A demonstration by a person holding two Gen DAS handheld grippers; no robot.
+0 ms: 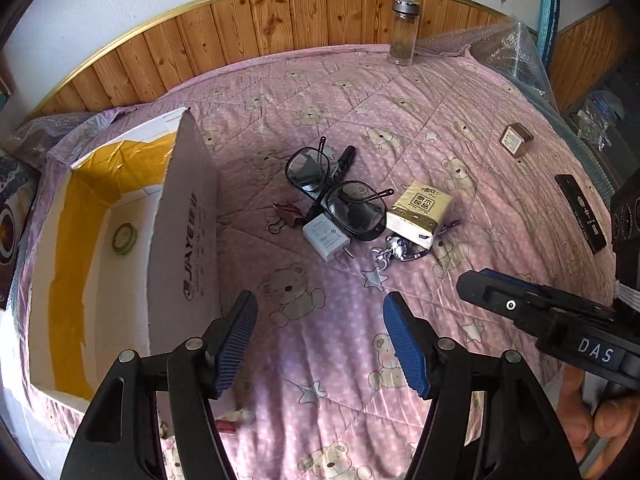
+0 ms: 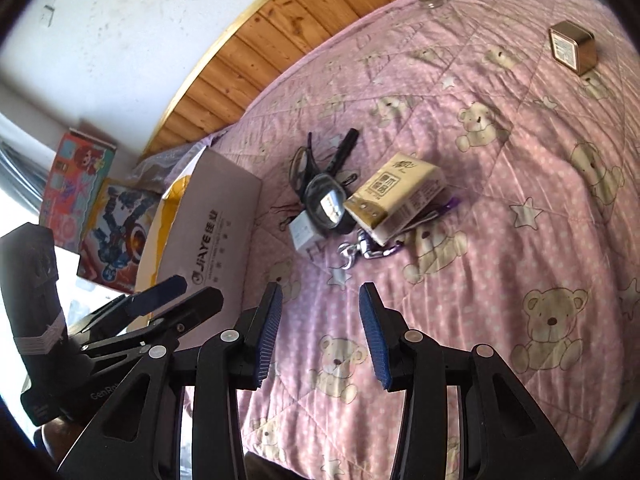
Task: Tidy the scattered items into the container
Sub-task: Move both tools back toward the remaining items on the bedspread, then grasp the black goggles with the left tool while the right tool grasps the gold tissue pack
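Both our left gripper (image 1: 320, 316) and right gripper (image 2: 320, 308) hover agape and empty short of the glasses (image 1: 334, 194), charger (image 1: 326, 238) and tissue pack (image 1: 418, 214) heaped beside the box (image 1: 184, 232), where a careless pinch risks snagging tangled neighbours.

Left gripper (image 1: 320, 312) jaws stand apart, empty, above the pink bear-print quilt (image 1: 400, 92). Open cardboard box (image 1: 188, 216) lies left, a tape roll (image 1: 124, 239) inside. Centre cluster: glasses (image 1: 332, 192), white charger (image 1: 326, 239), tissue pack (image 1: 418, 214), keyring (image 1: 390, 252). Glass bottle (image 1: 403, 32) stands far.
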